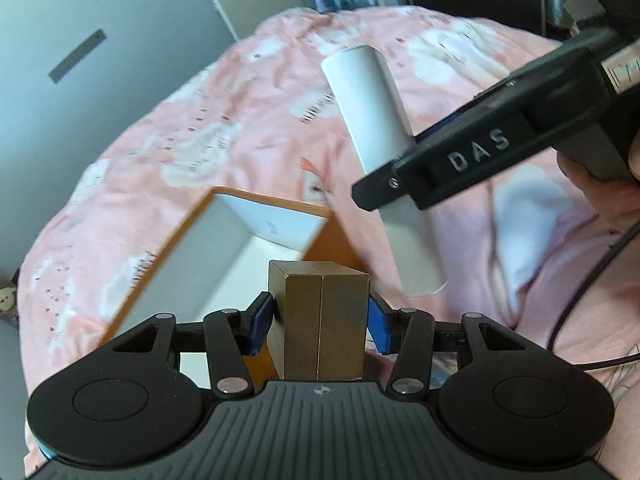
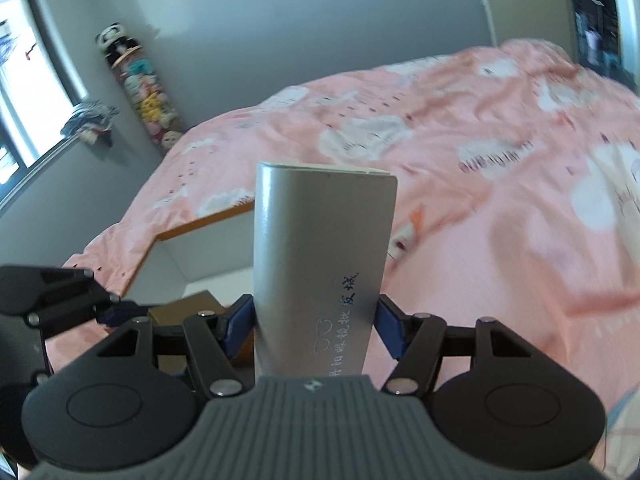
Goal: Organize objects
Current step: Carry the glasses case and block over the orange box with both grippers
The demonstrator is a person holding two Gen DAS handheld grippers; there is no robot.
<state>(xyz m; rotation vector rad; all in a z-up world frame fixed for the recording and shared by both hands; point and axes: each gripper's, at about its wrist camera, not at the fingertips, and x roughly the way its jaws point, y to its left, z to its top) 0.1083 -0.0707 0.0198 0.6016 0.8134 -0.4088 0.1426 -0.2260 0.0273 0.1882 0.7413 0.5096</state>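
Both grippers are loaded and held above the pink bed, which reads as the carrying step of the tidy-up, just short of putting things away. The left gripper is clamped on a small gold box, its blue pads pressed against the box's two sides; the box stands with its long axis pointing forward along the fingers, out over the open orange tray with the white inside that lies on the bed. The right gripper is closed on a long grey case, gripped near its lower end; its long axis also runs forward, away from the camera, and in the left wrist view it slants across the air just beside the tray's far corner. The likely next move is to lower each item into the tray, which probably calls for tipping the case flat so that it fits inside the walls.
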